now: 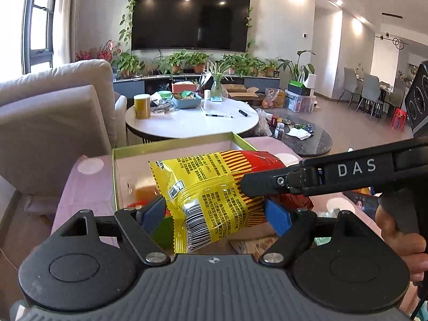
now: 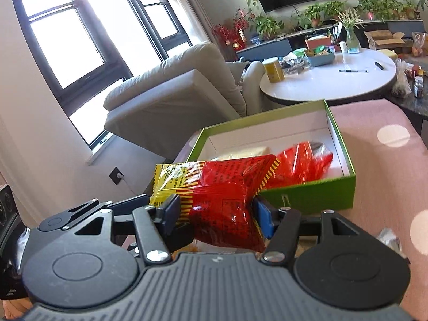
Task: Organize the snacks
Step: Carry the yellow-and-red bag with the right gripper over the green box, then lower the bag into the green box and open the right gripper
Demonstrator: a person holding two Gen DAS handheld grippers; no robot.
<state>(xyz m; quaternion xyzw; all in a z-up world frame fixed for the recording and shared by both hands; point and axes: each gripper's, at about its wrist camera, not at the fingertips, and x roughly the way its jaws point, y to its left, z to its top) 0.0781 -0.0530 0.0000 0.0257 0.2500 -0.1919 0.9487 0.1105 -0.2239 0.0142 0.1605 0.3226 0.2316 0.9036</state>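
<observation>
Sunlight fills a living room with a wall-mounted TV (image 1: pixel 191 17) ringed by trailing plants, a pale sofa (image 1: pixel 53 107) by the window, and a round white tabletop (image 1: pixel 192 120) carrying a yellow can (image 1: pixel 142 106), a blue tray (image 1: pixel 186 101) and a pen. Nearer, a pink dotted cloth (image 2: pixel 374 139) covers a surface on which an open green box (image 2: pixel 307 195) sits, white inside. A red wrapped snack (image 2: pixel 305 163) lies in the box along its near wall, with something pale behind it. Both tools hold one yellow-and-red snack bag (image 1: pixel 214 187) in the air just in front of the box, its far end over the box's near edge. The left tool (image 1: pixel 216 211) is clamped on the yellow barcode end, blue pads pressing both sides. The right tool (image 2: pixel 216 211) is clamped on the red end, denting the film between its pads; from the left view its finger marked DAS crosses over the bag. A hand (image 1: pixel 401 240) grips the right tool's handle at the edge of that view.
</observation>
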